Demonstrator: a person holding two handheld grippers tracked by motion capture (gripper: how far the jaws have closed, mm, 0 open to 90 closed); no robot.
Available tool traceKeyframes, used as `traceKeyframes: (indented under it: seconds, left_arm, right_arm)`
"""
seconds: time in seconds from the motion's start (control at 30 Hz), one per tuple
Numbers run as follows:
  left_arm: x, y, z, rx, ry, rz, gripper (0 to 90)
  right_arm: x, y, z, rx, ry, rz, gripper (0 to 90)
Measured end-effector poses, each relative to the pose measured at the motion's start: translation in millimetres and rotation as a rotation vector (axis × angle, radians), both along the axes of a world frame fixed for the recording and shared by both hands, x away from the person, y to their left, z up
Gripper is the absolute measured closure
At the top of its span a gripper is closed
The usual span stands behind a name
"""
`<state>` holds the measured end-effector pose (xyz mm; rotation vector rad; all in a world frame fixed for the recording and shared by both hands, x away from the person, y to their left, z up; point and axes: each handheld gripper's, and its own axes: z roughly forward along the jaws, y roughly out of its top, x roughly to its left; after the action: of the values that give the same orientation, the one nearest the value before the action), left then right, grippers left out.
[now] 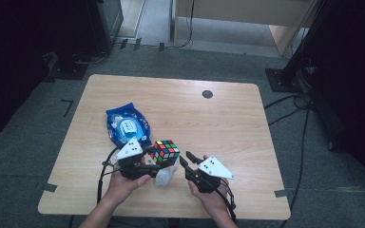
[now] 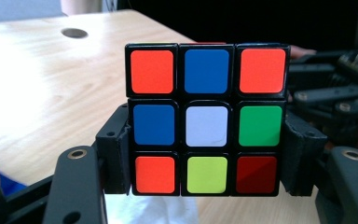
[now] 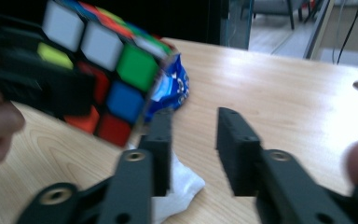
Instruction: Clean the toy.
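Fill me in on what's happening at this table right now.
A person sits at a wooden table with a gripper in each hand. The left gripper is clamped on a scrambled puzzle cube, holding it up off the table by two opposite sides. The right gripper sits just beside the cube with its jaws apart and nothing between them. A crumpled white tissue lies on the table under the cube, and a blue snack bag lies behind the left gripper.

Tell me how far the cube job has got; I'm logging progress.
Done: the cube is off the table, clamped in the left tool. In hand: the right tool sits beside it, open and empty. Left: the faces show mixed colours.
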<state>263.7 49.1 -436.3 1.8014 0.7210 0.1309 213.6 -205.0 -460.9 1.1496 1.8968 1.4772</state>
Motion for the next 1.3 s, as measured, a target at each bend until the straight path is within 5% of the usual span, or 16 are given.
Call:
traceKeyframes:
  seconds: [0.13, 0.23, 0.27, 0.47, 0.67, 0.73, 0.97, 1.1, 1.13, 1.3]
  left_arm:
    - [5.9, 14.0, 3.0, -0.012, -0.001, 0.036, 34.1]
    - [8.0, 20.0, 5.1, -0.015, -0.007, 0.048, 34.1]
    - [9.6, 24.8, 6.2, -0.024, -0.009, 0.060, 34.0]
    - [12.4, 32.0, 4.7, -0.023, -0.003, 0.074, 34.1]
    - [14.7, 33.6, 1.7, -0.021, -0.002, 0.078, 34.1]
    - [14.4, 33.0, 0.5, -0.014, -0.008, 0.072, 34.1]
    - [12.8, 28.8, -3.0, -0.004, -0.017, 0.053, 34.1]
    - [11.6, 25.8, -4.0, 0.010, -0.023, 0.030, 34.1]
    - [11.3, 24.9, -4.7, 0.004, -0.017, 0.014, 34.1]
    - [11.2, 22.3, -8.3, -0.003, -0.019, 0.009, 34.0]
  right_arm:
    - [10.7, 6.5, -13.4, -0.038, 0.094, 0.067, 47.3]
    - [13.7, 16.3, -18.2, -0.092, 0.102, 0.124, 40.7]
    - [17.2, 27.3, -20.5, -0.122, 0.111, 0.194, 35.5]
    - [21.9, 52.5, -32.0, -0.218, 0.094, 0.230, 32.8]
    - [29.6, 67.5, -55.6, -0.336, 0.133, 0.259, 38.6]
    - [35.4, 67.1, -60.6, -0.364, 0.177, 0.262, 43.4]
    - [35.6, 62.5, -59.7, -0.375, 0.177, 0.249, 57.2]
    - [34.9, 57.4, -57.7, -0.397, 0.186, 0.192, 73.1]
    - [35.3, 52.5, -57.0, -0.416, 0.190, 0.153, 83.0]
    - [36.8, 34.6, -52.5, -0.364, 0.219, 0.112, 88.7]
